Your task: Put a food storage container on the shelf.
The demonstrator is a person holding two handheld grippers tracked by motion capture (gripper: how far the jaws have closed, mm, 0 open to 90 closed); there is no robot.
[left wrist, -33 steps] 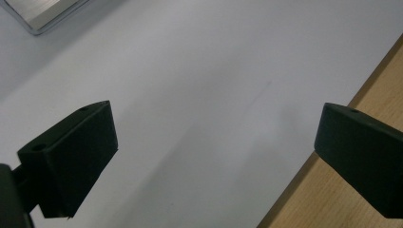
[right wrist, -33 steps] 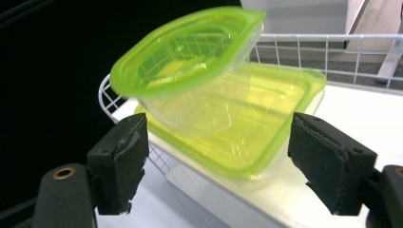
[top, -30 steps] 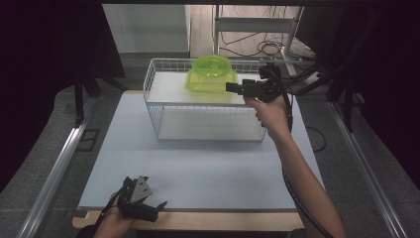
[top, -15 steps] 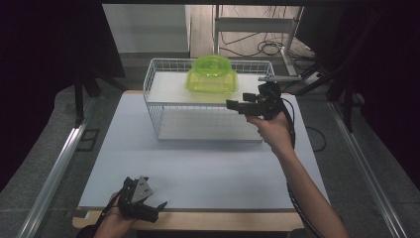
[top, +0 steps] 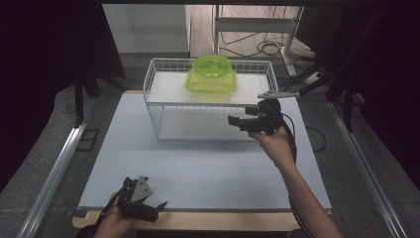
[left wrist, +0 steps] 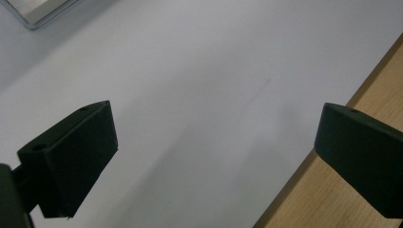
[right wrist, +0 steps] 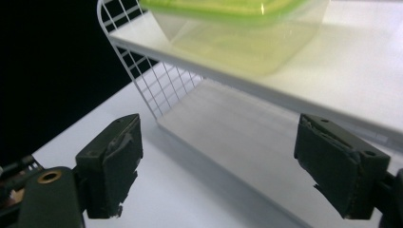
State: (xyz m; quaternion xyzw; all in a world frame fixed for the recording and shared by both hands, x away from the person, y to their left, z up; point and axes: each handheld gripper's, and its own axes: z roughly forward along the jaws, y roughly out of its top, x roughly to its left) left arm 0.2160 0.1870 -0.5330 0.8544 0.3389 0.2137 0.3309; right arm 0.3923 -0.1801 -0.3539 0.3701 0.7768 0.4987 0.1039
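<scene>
Well apart — green container [top: 211, 74] above, beyond right gripper [top: 236, 121] fingers.

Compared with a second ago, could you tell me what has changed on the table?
The right gripper has come down and back from the green container to beside the wire rack, its empty jaws opening further. The left gripper, container and rack stayed put.

Lab: black curtains [top: 44, 59], floor cables [top: 262, 47]
</scene>
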